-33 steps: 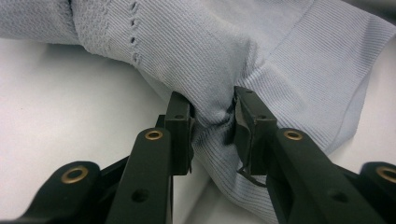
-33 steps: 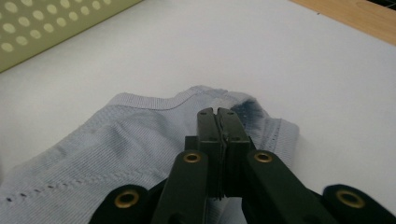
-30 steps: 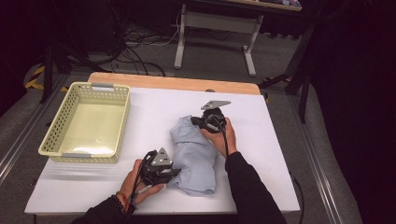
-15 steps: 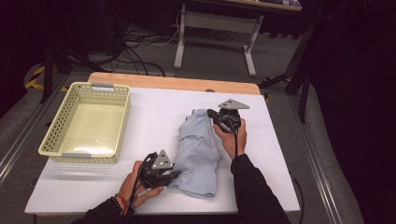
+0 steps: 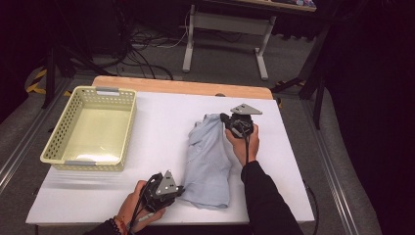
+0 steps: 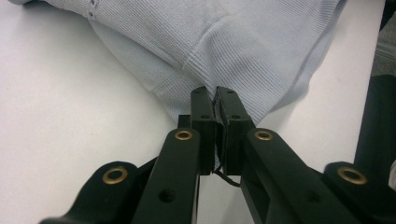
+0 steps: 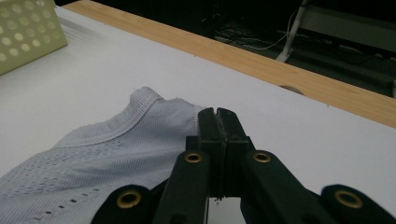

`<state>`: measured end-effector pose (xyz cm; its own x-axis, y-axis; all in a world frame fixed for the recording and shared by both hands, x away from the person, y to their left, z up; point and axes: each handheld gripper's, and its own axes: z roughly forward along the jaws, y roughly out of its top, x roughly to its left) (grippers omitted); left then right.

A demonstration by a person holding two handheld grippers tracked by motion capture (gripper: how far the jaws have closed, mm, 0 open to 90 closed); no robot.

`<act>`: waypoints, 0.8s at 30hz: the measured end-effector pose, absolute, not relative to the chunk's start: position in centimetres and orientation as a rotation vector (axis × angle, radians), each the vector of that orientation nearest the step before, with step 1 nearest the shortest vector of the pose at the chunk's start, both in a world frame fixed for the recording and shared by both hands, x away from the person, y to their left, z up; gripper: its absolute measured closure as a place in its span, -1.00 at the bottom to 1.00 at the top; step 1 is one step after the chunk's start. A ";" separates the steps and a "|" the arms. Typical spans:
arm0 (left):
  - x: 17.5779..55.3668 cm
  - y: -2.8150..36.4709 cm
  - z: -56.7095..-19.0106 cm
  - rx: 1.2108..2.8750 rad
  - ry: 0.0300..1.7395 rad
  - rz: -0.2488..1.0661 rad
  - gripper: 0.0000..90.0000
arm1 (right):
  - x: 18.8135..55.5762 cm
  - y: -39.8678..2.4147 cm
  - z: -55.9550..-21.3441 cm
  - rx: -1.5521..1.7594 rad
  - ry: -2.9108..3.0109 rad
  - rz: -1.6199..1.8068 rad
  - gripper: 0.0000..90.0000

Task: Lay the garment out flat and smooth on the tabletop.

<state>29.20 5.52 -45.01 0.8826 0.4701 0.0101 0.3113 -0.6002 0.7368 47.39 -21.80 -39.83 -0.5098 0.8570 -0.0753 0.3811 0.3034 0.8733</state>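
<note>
A light blue knit garment (image 5: 210, 159) lies lengthwise on the white table (image 5: 156, 122). My left gripper (image 5: 180, 190) is at its near hem, low on the table. Its jaws have just been closing and now pinch the hem fabric (image 6: 243, 56) between the pads; the left gripper (image 6: 215, 99) is shut on it. My right gripper (image 5: 226, 119) holds the far end of the garment, by the ribbed collar (image 7: 140, 109). In its own view the right gripper (image 7: 216, 113) is shut, with the cloth's edge caught at the jaws.
A pale yellow perforated basket (image 5: 125, 142) stands at the table's left with nothing in it; its corner (image 7: 28, 32) also appears in the right gripper view. A wooden strip (image 5: 186, 87) runs along the far edge. Cables and a desk frame lie on the floor beyond.
The right gripper has carried the garment's far end toward the far right, drawing the cloth out longer. The left hand has shifted slightly toward the near edge at the hem.
</note>
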 end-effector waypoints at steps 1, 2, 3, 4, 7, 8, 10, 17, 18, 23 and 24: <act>29.2 5.5 -45.0 2.260 0.557 0.260 0.94 | 47.4 -21.8 -39.9 1.096 2.032 1.142 1.00; 29.1 5.6 -44.9 2.253 0.544 0.263 0.95 | 47.5 -21.8 -39.9 1.100 2.033 1.140 1.00; 29.1 5.6 -44.9 2.253 0.544 0.263 0.95 | 47.5 -21.8 -40.0 1.100 2.033 1.135 1.00; 29.0 5.6 -44.8 2.250 0.541 0.256 0.95 | 47.5 -21.8 -40.0 1.104 2.035 1.135 1.00; 28.8 5.6 -44.8 2.248 0.537 0.260 0.95 | 47.5 -21.8 -40.1 1.108 2.041 1.127 1.00; 28.7 5.6 -44.9 2.252 0.538 0.263 0.95 | 47.5 -21.8 -40.1 1.112 2.042 1.126 1.00; 28.6 5.5 -44.9 2.253 0.534 0.262 0.95 | 47.5 -21.7 -40.2 1.112 2.049 1.113 1.00; 28.5 5.2 -45.1 2.264 0.512 0.253 0.94 | 47.1 -21.3 -41.1 1.084 2.097 1.055 0.85; 28.6 5.2 -45.2 2.264 0.512 0.253 0.94 | 47.0 -21.4 -41.0 1.089 2.090 1.086 0.74; 28.7 5.2 -45.3 2.261 0.516 0.245 0.94 | 46.7 -21.3 -39.9 1.023 2.066 1.228 0.55; 28.8 5.2 -45.3 2.260 0.516 0.243 0.94 | 46.5 -21.0 -39.7 0.983 2.080 1.246 0.64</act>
